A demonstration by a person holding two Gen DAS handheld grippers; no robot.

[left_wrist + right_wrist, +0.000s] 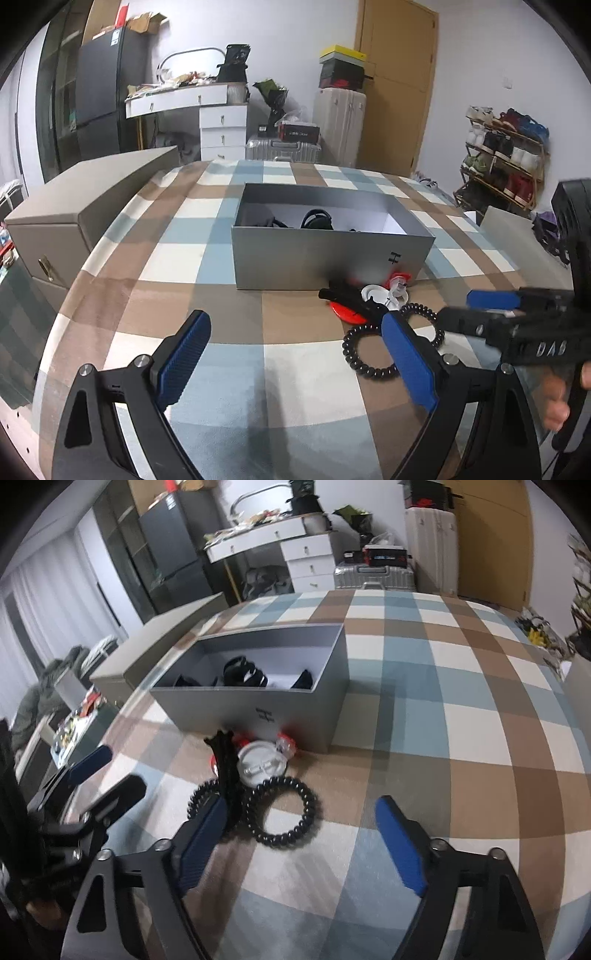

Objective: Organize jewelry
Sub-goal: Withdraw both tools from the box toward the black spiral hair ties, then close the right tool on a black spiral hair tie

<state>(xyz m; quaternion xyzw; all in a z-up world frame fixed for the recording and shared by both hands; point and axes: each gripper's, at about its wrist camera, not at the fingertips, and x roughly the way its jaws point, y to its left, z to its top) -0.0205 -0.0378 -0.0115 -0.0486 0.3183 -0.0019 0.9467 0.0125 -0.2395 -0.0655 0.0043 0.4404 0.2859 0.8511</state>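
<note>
An open grey box (332,254) (258,705) stands mid-table on the checked cloth, with dark items inside. In front of it lies a small pile: a black hair clip (225,768) (347,295), a white round piece (262,764) and red bits. Two black spiral hair ties lie nearest me; one spiral tie (288,812) (369,354) rests on the cloth between the fingers of my right gripper (303,834) (456,308), whose pads stand apart from it. The other tie (201,797) sits by its left finger. My left gripper (295,350) (123,768) is open over bare cloth, left of the pile.
A long beige box (81,206) runs along the table's left edge. A pale flat lid (517,236) lies at the right. Behind the table stand drawers, suitcases and a shoe rack. A hand (561,402) holds the right gripper.
</note>
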